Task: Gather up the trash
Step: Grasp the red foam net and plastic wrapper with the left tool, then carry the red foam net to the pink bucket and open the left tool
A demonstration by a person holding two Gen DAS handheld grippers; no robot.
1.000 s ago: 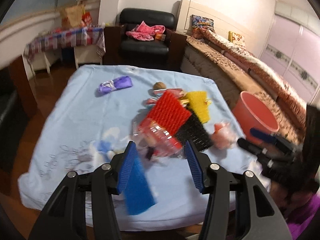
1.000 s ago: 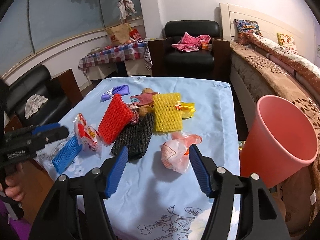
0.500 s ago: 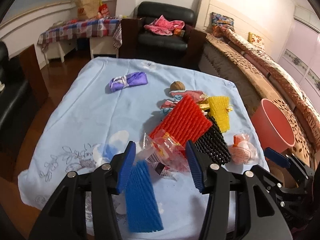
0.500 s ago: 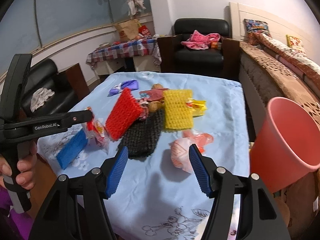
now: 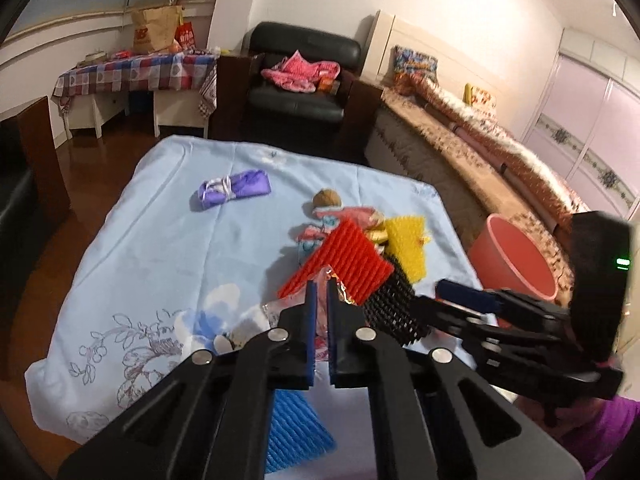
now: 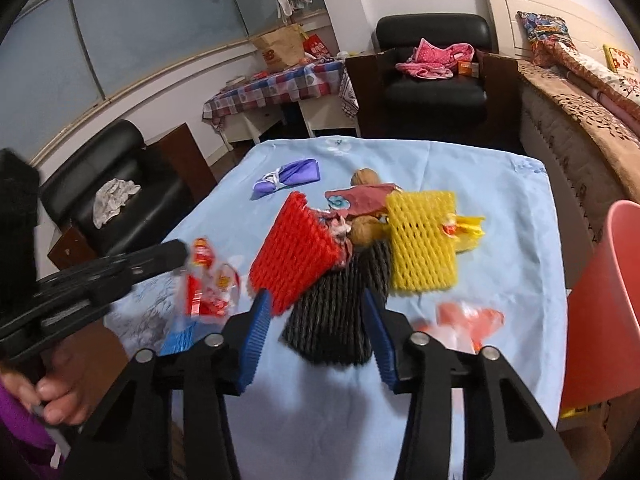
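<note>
**Lighting and image quality**

You work under warm, moderately dim indoor light from above. The white wall (image 5: 460, 20) is the brightest area; floor and corners fall dark. Both views show strong fisheye bending, with black vignette at the edges. In the right wrist view, motion blur smears the wrapper (image 6: 210, 292), the orange bag (image 6: 468, 320) and the black net (image 6: 336, 320). Soft shadows lie on the cloth (image 5: 160, 248). A green indicator (image 5: 623, 262) glows sharply in the left wrist view.
</note>
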